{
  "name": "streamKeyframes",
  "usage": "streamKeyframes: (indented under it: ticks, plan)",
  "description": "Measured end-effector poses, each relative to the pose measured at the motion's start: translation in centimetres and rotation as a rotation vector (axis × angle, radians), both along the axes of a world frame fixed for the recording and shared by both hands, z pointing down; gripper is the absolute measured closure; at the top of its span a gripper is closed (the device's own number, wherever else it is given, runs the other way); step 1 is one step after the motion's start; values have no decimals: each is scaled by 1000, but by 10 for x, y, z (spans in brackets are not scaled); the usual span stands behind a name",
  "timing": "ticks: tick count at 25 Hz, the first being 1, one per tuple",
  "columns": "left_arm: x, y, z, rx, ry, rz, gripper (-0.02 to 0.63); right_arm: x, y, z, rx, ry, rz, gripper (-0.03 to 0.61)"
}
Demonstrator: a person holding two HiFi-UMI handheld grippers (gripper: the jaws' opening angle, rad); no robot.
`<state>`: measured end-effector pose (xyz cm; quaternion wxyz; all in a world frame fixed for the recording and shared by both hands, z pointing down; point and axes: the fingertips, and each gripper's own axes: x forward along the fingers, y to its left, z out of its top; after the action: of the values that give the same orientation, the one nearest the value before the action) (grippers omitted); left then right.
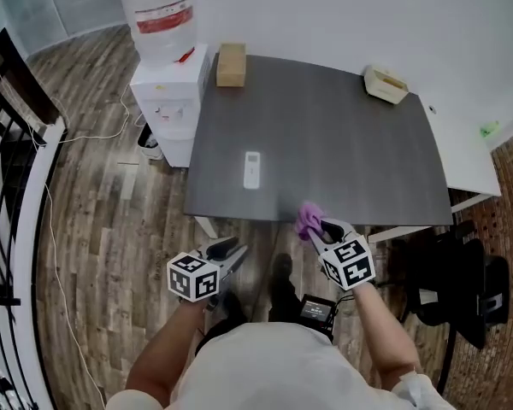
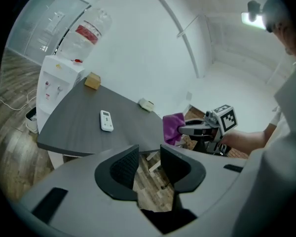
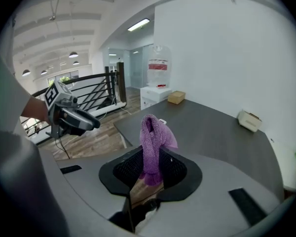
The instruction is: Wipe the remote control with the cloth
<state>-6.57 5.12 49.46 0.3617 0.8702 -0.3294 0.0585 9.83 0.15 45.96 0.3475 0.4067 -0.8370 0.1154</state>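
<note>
Our right claw (image 3: 150, 166) is clamped on the purple cloth (image 3: 152, 135). The cloth sticks up out of the jaws in a folded bunch, with a bit hanging below the pads too. The left claw (image 2: 149, 158) has its jaws a little way apart and nothing in them; we just see the wood floor (image 1: 111, 203) through the gap.

Neither claw is over the work yet. The right one sits at the near edge of the dark counter (image 1: 342, 152) with the cloth right at that edge, and the left one is short of it, out over the floor.

The white remote (image 1: 251, 170) lies flat on the counter, ahead of the left claw and ahead and to the left of the right one. It's well apart from both, and the cloth isn't touching it.

Further out, a cardboard box (image 1: 231, 64) sits at the far left corner and a small beige thing (image 1: 385, 84) sits towards the far right. A water dispenser (image 1: 167, 101) stands on the floor just beside the counter's left end, next to the box.
</note>
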Motion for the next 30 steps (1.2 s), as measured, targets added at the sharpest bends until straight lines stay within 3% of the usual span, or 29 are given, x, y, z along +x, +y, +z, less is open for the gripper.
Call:
streamKeyframes:
  ticks: [4, 10, 14, 18, 25, 30]
  plan:
    - [13, -41, 25, -43, -83, -31, 492, -2, -45, 28, -21, 99, -134, 488]
    - [29, -100, 61, -79, -303, -109, 492, -10, -126, 57, -24, 259, -377, 488]
    - [32, -125, 88, -119, -479, -101, 422, -29, -173, 72, -17, 325, -503, 488]
    - [26, -147, 104, -112, -618, -69, 416, -61, -200, 85, 2, 440, -622, 488]
    - [24, -168, 128, -113, -680, 24, 417, -111, -247, 101, 111, 710, -757, 489]
    - [21, -169, 146, -131, -710, 86, 438, -130, -249, 128, 90, 814, -807, 489]
